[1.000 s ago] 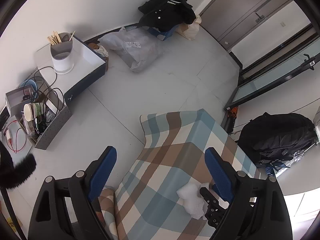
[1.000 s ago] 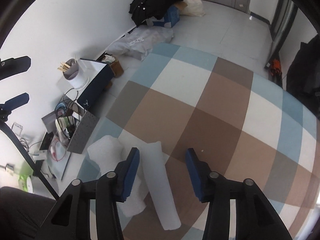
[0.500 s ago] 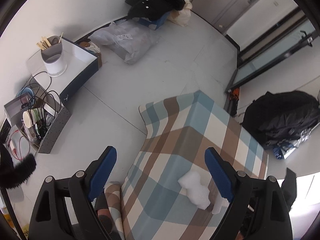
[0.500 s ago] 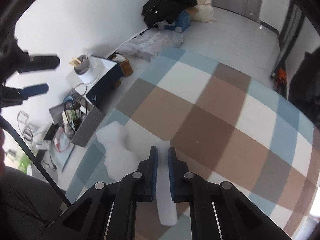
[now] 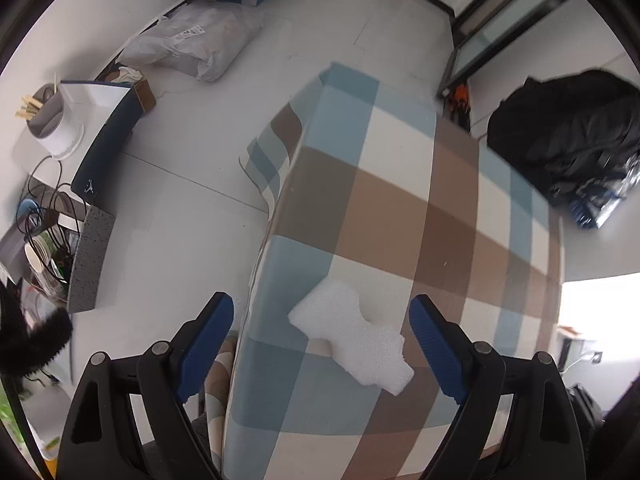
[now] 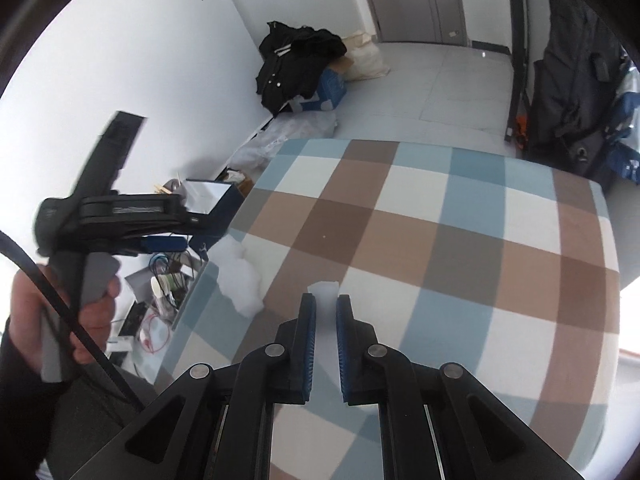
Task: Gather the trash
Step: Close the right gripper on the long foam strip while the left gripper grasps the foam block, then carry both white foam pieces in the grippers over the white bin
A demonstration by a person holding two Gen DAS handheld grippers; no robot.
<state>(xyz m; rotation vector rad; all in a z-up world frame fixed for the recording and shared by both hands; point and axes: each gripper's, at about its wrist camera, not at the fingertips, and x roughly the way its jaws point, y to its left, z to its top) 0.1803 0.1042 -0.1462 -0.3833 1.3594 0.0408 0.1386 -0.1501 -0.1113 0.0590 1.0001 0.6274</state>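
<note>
A checked blue, brown and white cloth covers the table [image 5: 400, 184] [image 6: 440, 240]. A lumpy piece of white foam [image 5: 352, 336] [image 6: 240, 276] lies near the table's left edge. My left gripper [image 5: 320, 332] hangs open straight above it, one blue finger on each side, not touching. My right gripper [image 6: 326, 312] is shut on a white foam strip [image 6: 325, 294], lifted off the cloth; only the strip's end shows past the pads. The left gripper [image 6: 160, 242], held in a person's hand [image 6: 36, 320], also shows in the right wrist view.
On the floor left of the table are a grey bin of cables and cups [image 5: 80, 256], a white pot with sticks [image 5: 56, 124] on a blue-sided box, and a clear plastic bag [image 5: 196, 40]. Dark clothes [image 6: 300, 64] lie by the wall. A black backpack [image 5: 568, 132] stands right.
My right gripper closed on the white strip and lifted it off the cloth. My left gripper swung over the table and came down above the lumpy foam piece.
</note>
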